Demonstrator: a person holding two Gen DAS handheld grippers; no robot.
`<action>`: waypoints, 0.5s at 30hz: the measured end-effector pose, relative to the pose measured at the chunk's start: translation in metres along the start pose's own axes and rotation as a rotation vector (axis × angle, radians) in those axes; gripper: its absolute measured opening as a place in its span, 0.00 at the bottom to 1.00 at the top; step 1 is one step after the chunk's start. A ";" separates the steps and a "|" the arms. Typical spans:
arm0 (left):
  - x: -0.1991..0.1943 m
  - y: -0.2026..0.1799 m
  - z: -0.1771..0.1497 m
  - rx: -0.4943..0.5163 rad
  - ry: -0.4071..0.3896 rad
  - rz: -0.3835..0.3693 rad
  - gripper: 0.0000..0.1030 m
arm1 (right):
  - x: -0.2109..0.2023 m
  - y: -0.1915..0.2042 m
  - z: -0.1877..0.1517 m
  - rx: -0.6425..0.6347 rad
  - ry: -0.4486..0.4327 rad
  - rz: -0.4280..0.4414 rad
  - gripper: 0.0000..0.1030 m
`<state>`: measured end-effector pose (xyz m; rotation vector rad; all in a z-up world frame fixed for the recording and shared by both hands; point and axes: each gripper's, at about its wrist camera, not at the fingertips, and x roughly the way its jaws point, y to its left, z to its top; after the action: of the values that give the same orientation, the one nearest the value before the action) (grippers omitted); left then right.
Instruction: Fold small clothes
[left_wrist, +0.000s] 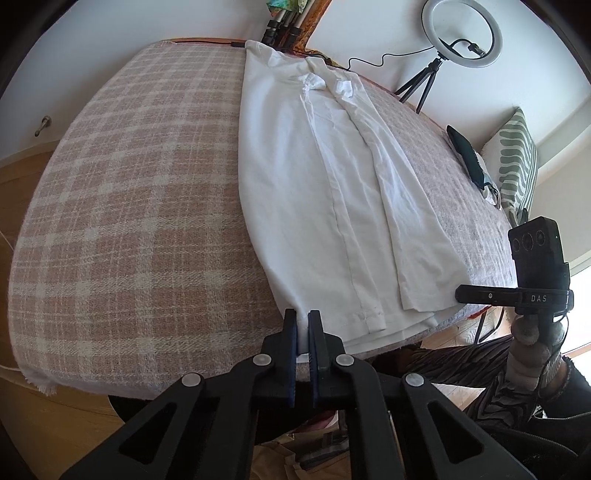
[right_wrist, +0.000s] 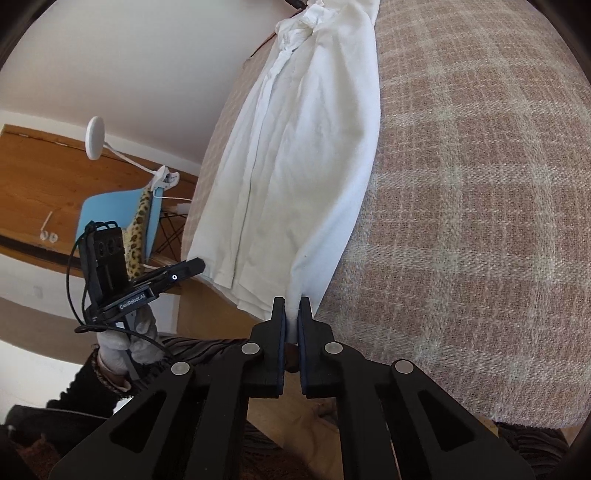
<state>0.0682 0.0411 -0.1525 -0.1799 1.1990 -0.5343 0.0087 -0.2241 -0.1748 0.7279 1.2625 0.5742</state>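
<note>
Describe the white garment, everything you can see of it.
The white garment is thin, creased woven cloth, laid flat and lengthwise on the plaid blanket, its long sides folded inward over the middle. A collar-like bunch sits at the far end; the hemmed near end reaches the blanket's edge. The left gripper and right gripper each pinch a near corner.

Both fisheye cameras sit just behind their tongs at the tabletop's (left_wrist: 129, 221) near edge, tilted down and facing twelve o'clock, very close. They share the white garment (left_wrist: 314, 192) and plaid cloth (right_wrist: 480, 221); each sees the other's rig.
</note>
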 end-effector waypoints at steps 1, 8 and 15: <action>-0.003 -0.002 0.003 0.000 -0.013 -0.004 0.02 | -0.004 0.002 0.003 0.003 -0.016 0.013 0.04; -0.018 -0.012 0.037 0.011 -0.105 -0.021 0.02 | -0.020 0.023 0.031 -0.058 -0.087 -0.008 0.04; -0.020 -0.016 0.078 0.032 -0.163 -0.012 0.02 | -0.024 0.028 0.070 -0.092 -0.130 -0.049 0.04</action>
<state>0.1305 0.0258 -0.1008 -0.1998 1.0306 -0.5385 0.0722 -0.2359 -0.1285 0.6457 1.1233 0.5329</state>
